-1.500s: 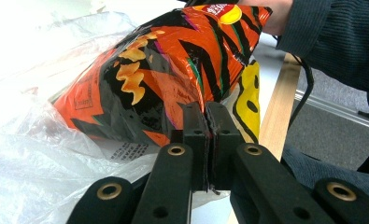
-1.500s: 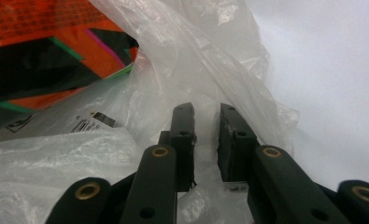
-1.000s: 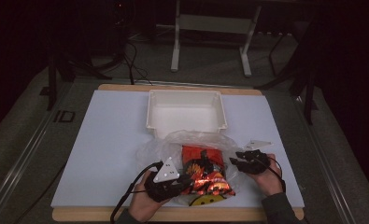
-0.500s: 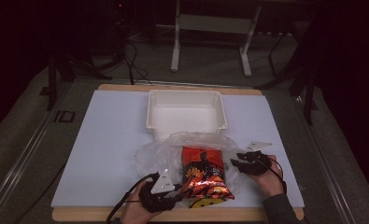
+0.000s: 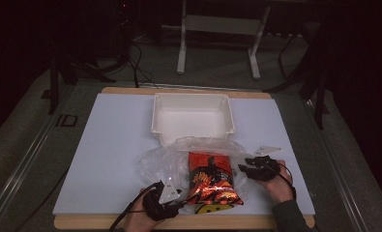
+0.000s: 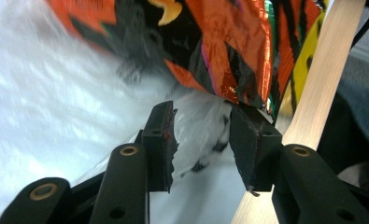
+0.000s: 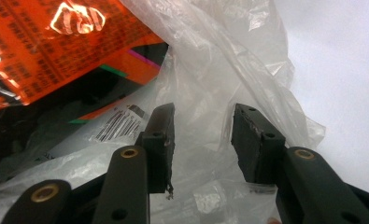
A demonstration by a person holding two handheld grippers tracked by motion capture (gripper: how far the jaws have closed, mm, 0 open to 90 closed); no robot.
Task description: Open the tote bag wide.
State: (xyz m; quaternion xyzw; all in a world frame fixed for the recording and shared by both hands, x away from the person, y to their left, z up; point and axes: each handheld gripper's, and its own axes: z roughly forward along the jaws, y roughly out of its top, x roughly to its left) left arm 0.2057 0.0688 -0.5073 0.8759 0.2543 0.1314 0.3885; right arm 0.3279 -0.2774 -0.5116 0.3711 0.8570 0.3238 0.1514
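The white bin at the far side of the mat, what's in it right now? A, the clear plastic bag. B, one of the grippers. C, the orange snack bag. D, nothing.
D: in the high view the white bin shows only its bare inside, while the orange snack bag lies on the clear plastic bag nearer the person, between the two grippers.

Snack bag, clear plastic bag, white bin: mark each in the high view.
snack bag point(image 5: 209, 181), high view, on the middle of its orange and black front.
clear plastic bag point(image 5: 160, 163), high view, on the crumpled film left of the snack bag.
white bin point(image 5: 192, 99), high view, on its far rim.
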